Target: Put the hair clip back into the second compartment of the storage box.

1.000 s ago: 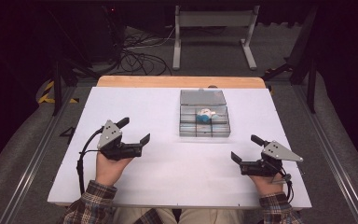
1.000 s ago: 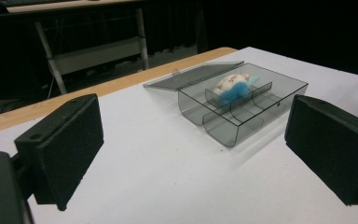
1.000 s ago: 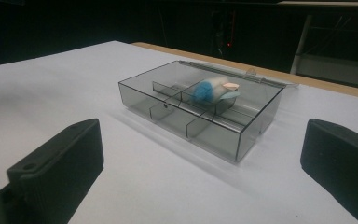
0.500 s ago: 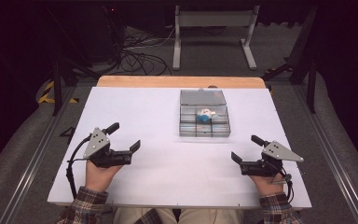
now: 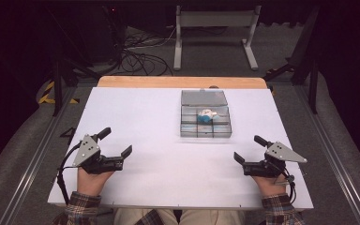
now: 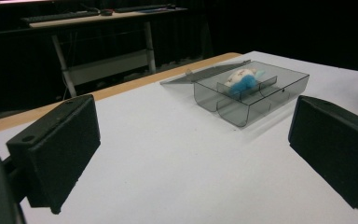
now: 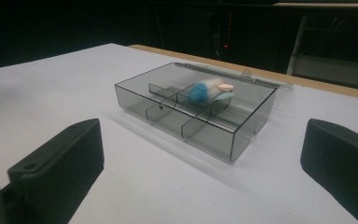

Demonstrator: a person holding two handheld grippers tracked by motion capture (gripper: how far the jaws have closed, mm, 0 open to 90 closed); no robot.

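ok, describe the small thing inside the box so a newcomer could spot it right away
On the white table, toward its far edge right of centre, sits a clear smoky-grey compartment box with its lid folded flat behind it. In one of its middle compartments lies a small soft toy, white with a fluffy blue part; the other compartments look empty.

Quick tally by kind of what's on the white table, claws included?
Smoky clear plastic divided box, lid open: 1
Blue-and-white soft toy in the box: 1
Black two-jaw claws: 2, left claw and right claw, both open
Total: 4
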